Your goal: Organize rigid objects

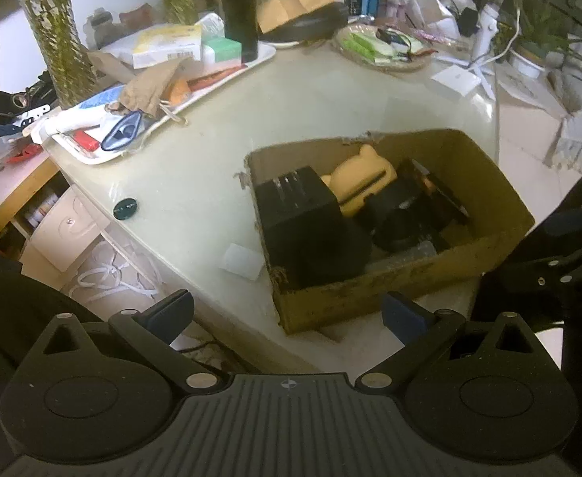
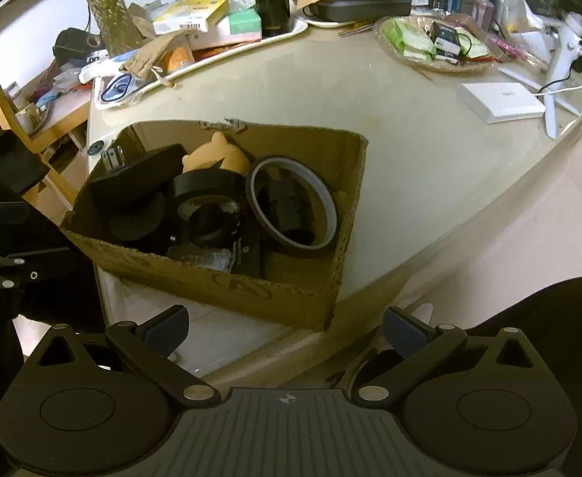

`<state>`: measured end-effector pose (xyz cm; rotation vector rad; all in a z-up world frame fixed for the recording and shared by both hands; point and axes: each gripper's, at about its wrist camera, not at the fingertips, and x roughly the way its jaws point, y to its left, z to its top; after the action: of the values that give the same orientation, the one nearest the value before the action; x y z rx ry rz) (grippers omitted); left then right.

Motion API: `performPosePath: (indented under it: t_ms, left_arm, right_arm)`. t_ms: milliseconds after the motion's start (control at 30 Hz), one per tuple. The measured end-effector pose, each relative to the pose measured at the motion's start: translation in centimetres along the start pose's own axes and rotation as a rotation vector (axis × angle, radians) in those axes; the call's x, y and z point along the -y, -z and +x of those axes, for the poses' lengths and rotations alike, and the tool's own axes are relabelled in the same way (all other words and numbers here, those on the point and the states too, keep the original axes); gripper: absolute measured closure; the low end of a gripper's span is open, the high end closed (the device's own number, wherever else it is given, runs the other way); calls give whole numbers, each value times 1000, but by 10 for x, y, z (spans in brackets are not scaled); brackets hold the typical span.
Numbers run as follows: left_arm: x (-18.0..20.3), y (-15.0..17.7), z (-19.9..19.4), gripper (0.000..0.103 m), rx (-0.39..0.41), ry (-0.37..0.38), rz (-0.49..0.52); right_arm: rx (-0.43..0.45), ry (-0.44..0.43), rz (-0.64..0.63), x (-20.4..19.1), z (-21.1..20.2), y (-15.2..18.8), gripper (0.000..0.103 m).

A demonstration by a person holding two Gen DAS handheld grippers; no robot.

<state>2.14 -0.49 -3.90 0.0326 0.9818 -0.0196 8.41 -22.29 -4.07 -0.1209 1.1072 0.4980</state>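
The left gripper (image 1: pixel 287 316) was held with its jaws spread wide and nothing between them, near the table's near edge, just short of the cardboard box (image 1: pixel 489 183). The right gripper (image 2: pixel 287 328) was likewise held wide apart and empty, in front of the same cardboard box (image 2: pixel 211 278), whose near wall was seen to overhang the edge of the pale table (image 2: pixel 430 167).

Inside the box, several rigid objects were packed together. A black block (image 1: pixel 302 214) was seen at the left side, with a yellow bear-shaped figure (image 1: pixel 364 177) lying behind it toward the far wall. In the right wrist view, a large ring of tape (image 2: pixel 291 202) was found leaning at the right side of the box, a black roll (image 2: pixel 207 190) was seen in the middle, and the yellow bear-shaped figure (image 2: pixel 217 155) was partly hidden behind them. What lay at the bottom of the box could not be made out clearly.

Outside the box, a small round dark disc (image 1: pixel 125 208) was seen lying on the table to the left, and a small white square piece (image 1: pixel 241 260) was seen just beside the box's left wall. A cluttered white tray (image 1: pixel 195 91) was placed far left, and a white flat box (image 2: pixel 499 101) was seen far right.
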Motion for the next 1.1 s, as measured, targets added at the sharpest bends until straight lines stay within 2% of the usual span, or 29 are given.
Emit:
performPosePath:
  t_ms: [367,1100]
  left_arm:
    - [7,3,3,0,-33,2,17]
    - [8,4,4,0,-47,-6,28]
  right_arm:
    - [-18,-2,-7,-3,3,2,0]
    - [-16,-4,-4,-3,2,2,0]
